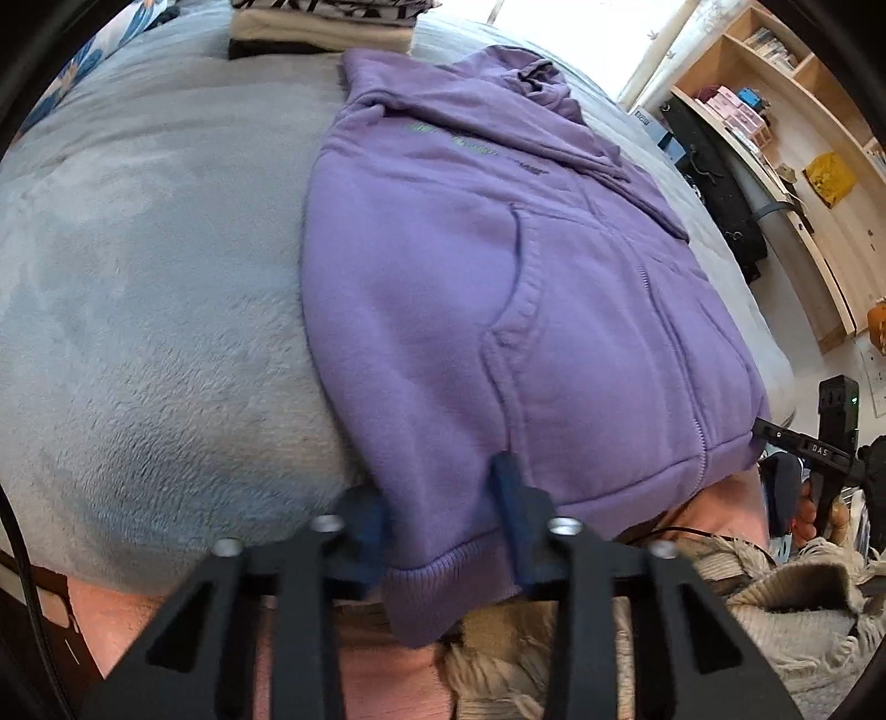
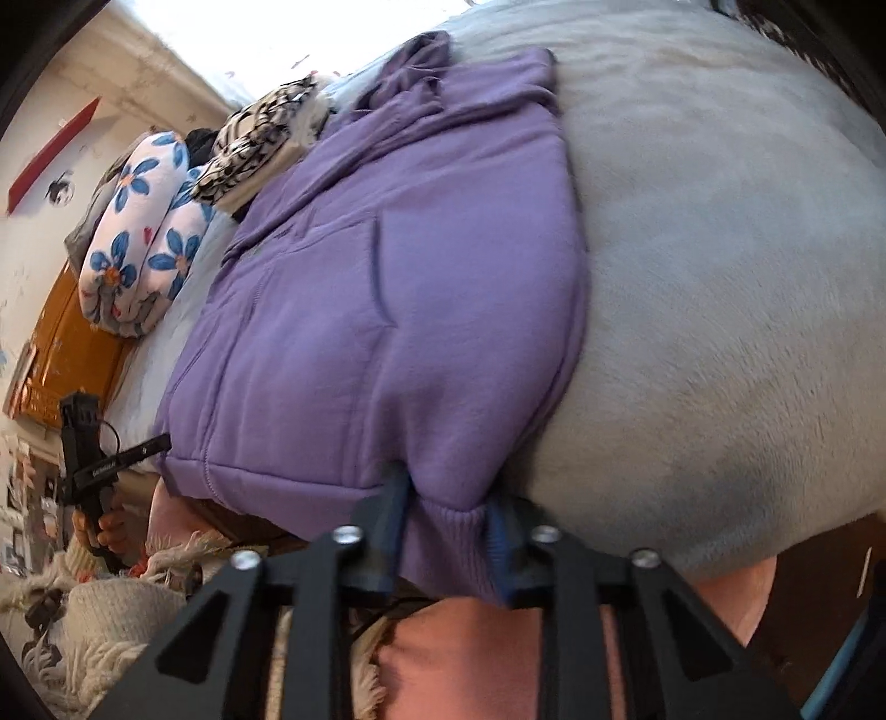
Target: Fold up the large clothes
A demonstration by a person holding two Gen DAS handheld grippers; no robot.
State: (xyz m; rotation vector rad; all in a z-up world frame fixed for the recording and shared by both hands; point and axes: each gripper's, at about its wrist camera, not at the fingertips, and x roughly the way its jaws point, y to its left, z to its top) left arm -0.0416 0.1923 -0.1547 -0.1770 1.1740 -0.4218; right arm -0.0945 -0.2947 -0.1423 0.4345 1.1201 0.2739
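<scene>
I have both sets of jaws clenched on the ribbed hem of the purple hoodie (image 1: 498,288), left gripper (image 1: 443,515) and right gripper (image 2: 443,515) one corner each, the garment lying on the grey bed (image 1: 155,277), sleeves tucked in, seemingly ready to fold upward.

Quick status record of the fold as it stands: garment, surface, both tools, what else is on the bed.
garment: purple zip hoodie, lying flat, sleeves folded in, hem hanging over the near bed edge
surface: grey fleece blanket
left tool: shut on the hem band, at its left corner
right tool: shut on the hem band, at its right corner
beyond the hood: stack of folded clothes
</scene>
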